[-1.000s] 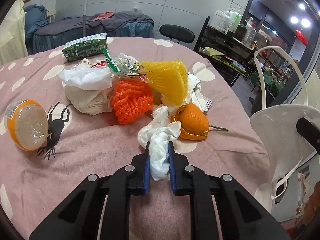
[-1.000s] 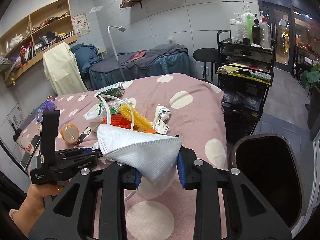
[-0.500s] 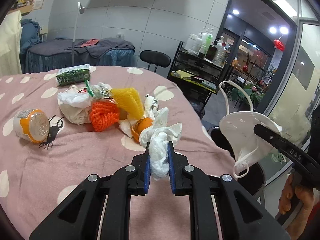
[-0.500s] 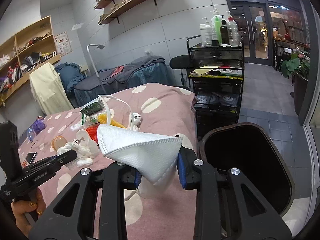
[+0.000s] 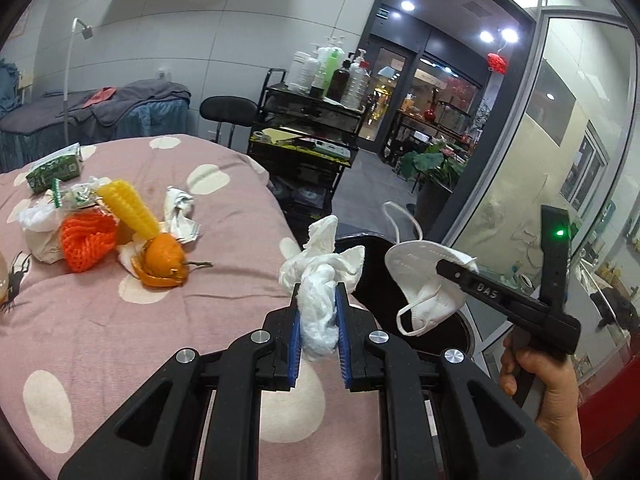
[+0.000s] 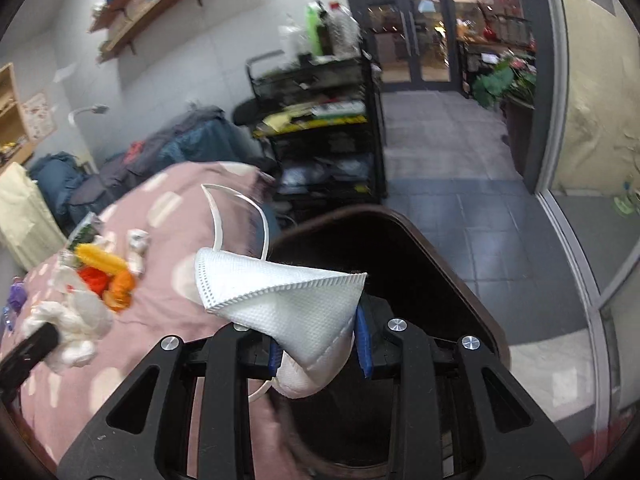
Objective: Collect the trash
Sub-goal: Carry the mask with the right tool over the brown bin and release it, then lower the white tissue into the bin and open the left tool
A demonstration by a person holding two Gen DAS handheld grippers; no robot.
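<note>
My left gripper (image 5: 318, 312) is shut on a crumpled white tissue (image 5: 320, 280) and holds it above the table's right edge, near the black trash bin (image 5: 372, 280). My right gripper (image 6: 320, 332) is shut on a white face mask (image 6: 288, 300) and holds it over the open bin (image 6: 420, 280). In the left wrist view the mask (image 5: 424, 280) hangs from the right gripper (image 5: 444, 268) over the bin. The tissue also shows in the right wrist view (image 6: 76, 324).
On the pink dotted tablecloth (image 5: 120, 340) lie an orange peel (image 5: 162, 260), orange and yellow foam nets (image 5: 108, 220), crumpled paper (image 5: 180, 212) and a green carton (image 5: 54, 168). A black cart with bottles (image 5: 312, 136) stands behind the table. A glass wall (image 5: 560, 160) is at right.
Both grippers have swung right, away from the trash pile toward the bin. The mask now hangs over the bin opening and the tissue is at the table's edge.
</note>
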